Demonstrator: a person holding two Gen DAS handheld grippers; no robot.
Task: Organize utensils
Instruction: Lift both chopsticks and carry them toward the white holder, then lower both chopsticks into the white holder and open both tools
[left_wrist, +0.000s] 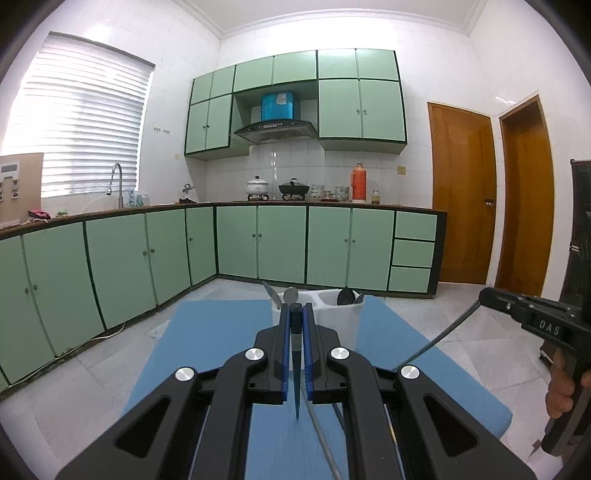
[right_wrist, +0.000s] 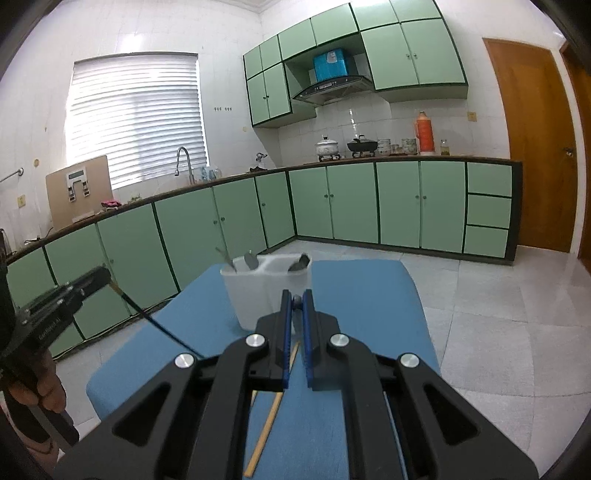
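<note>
Left wrist view, left to right. Blue mat (left_wrist: 207, 332) — covers the table across the lower middle of the frame. White two-compartment utensil holder (left_wrist: 334, 317) — stands upright on the mat at centre; a knife blade (left_wrist: 271, 293) and a round metal utensil head (left_wrist: 291, 294) rise from its left compartment, dark utensil heads (left_wrist: 347, 295) from its right. Left gripper (left_wrist: 295, 314) — centre foreground, blue pads pinching a thin dark-blue utensil (left_wrist: 296, 369) that hangs down between them, tip above the mat. Right gripper (left_wrist: 484, 295) — right edge, held in a hand (left_wrist: 561, 384), closed on a thin grey utensil (left_wrist: 436, 343) slanting down toward the lower centre.

Right wrist view, left to right. Left gripper (right_wrist: 105, 275) — left edge, its dark utensil (right_wrist: 155, 321) slanting down to the right. Holder (right_wrist: 258, 295) — centre, on the mat (right_wrist: 369, 295). Wooden chopstick (right_wrist: 271, 413) — lying on the mat, lower centre. Right gripper (right_wrist: 296, 301) — pads nearly together, nipping a small grey utensil end (right_wrist: 296, 300).
</note>
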